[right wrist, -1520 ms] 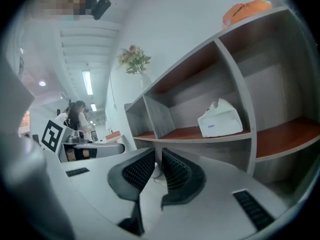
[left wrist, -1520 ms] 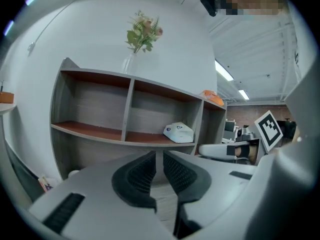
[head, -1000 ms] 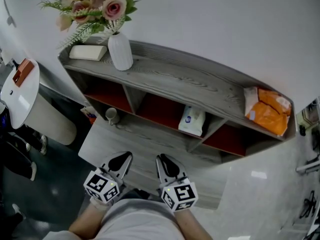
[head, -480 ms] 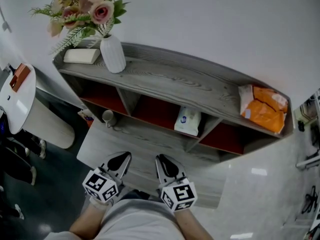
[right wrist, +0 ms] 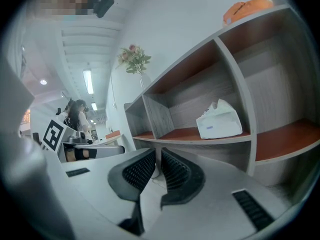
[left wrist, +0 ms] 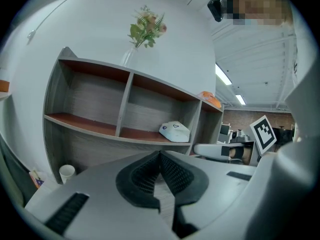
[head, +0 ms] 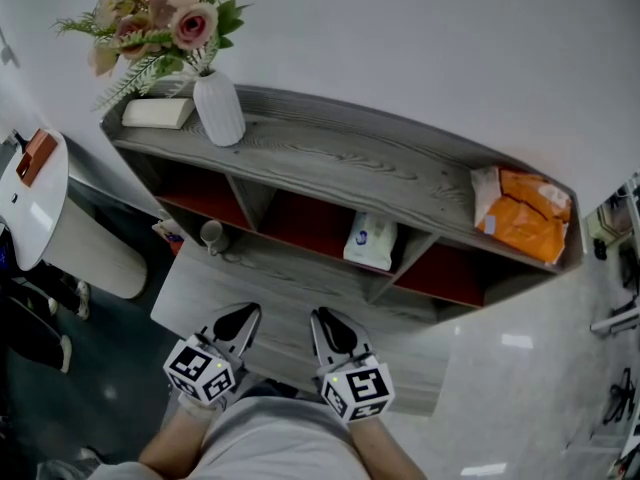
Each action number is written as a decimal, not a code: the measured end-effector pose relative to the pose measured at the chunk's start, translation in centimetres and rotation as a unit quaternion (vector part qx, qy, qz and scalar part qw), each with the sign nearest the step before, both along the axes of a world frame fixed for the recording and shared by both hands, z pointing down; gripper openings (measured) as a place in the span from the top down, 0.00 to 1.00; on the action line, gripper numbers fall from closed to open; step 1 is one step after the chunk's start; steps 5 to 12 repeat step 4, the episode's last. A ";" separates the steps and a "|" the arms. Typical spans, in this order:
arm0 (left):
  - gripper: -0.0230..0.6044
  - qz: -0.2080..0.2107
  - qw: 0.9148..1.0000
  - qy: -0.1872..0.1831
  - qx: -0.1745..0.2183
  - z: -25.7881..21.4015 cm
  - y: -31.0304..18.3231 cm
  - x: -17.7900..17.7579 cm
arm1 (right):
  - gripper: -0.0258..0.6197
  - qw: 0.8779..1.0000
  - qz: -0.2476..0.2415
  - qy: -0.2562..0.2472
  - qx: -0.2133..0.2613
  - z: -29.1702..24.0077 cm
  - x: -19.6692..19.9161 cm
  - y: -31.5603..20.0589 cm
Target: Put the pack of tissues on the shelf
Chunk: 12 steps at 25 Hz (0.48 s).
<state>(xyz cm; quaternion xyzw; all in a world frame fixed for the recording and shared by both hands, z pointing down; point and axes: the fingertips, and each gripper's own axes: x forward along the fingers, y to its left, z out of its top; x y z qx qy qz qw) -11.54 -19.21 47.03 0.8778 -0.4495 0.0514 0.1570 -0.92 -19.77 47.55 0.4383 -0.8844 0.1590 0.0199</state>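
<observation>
Inside shelf (head: 340, 158) middle compartment: pack of tissues (head: 368, 240) | left gripper (head: 245, 315): together, empty | right gripper (head: 325, 320): together, empty

In the head view the shelf (head: 350, 163) hides the far end of the pack of tissues (head: 370, 244) under its upper board, along with most of each compartment. The pack's blue print is too small to read. The white table (head: 40, 203) runs off the left edge.

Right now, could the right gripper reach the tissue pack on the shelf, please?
Probably yes: nothing stands between the right gripper and the tissue pack, and its compartment is open in front.
</observation>
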 end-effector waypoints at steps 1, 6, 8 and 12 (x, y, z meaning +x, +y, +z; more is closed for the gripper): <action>0.94 0.001 1.000 0.001 -0.001 0.0 0.0 0.1 | 0.89 1.000 0.000 0.000 0.001 0.0 0.1 0.0; 0.94 0.002 1.000 0.002 -0.004 0.1 0.1 0.3 | 0.89 1.000 0.000 0.001 -0.001 0.1 0.4 0.1; 0.94 0.002 1.000 0.002 -0.004 0.1 0.1 0.3 | 0.89 1.000 0.000 0.001 -0.001 0.1 0.4 0.1; 0.94 0.002 1.000 0.002 -0.004 0.1 0.1 0.3 | 0.89 1.000 0.000 0.001 -0.001 0.1 0.4 0.1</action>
